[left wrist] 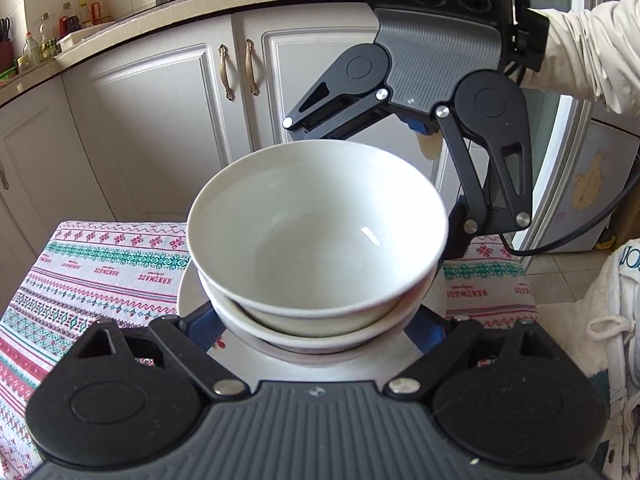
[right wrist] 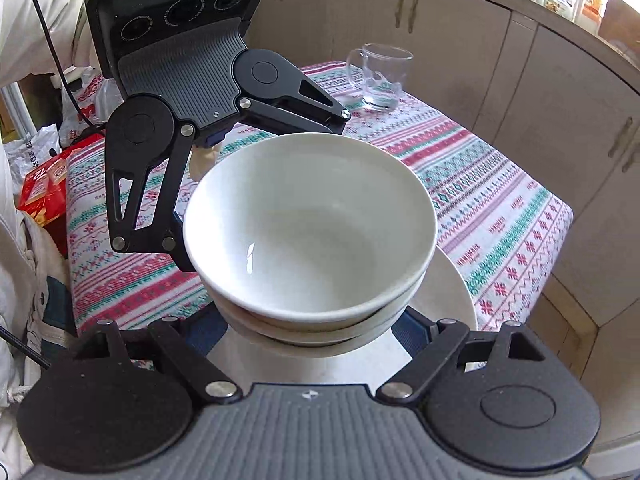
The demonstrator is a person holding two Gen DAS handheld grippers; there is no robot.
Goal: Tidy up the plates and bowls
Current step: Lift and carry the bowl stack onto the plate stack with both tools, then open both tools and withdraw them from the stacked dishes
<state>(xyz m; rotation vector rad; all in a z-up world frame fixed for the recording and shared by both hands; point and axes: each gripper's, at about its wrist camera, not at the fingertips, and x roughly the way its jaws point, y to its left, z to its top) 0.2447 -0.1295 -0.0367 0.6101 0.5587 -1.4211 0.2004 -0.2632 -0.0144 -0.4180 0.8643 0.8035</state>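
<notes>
A stack of white bowls [left wrist: 316, 232] [right wrist: 308, 220], nested in one another, stands on a white plate [left wrist: 188, 296] [right wrist: 456, 292] over the patterned tablecloth [left wrist: 100, 272] [right wrist: 500, 208]. My left gripper [left wrist: 316, 332] reaches in from one side, its blue fingers [left wrist: 200, 320] on either side of the lowest bowl, above the plate. From the opposite side my right gripper [right wrist: 316, 332] does the same, fingers [right wrist: 412, 324] hugging the stack's base. Both sets of pads are hidden under the bowls' overhang. Each gripper's black linkage [left wrist: 492, 152] [right wrist: 136, 168] shows behind the bowls in the other's view.
A glass mug [right wrist: 380, 76] stands on the far part of the table. White cupboards [left wrist: 160, 120] under a counter with bottles [left wrist: 44, 40] lie beyond the table edge. A red box [right wrist: 44, 192] and bags sit beside the table. A person's pale sleeve [left wrist: 592, 52] holds the right gripper.
</notes>
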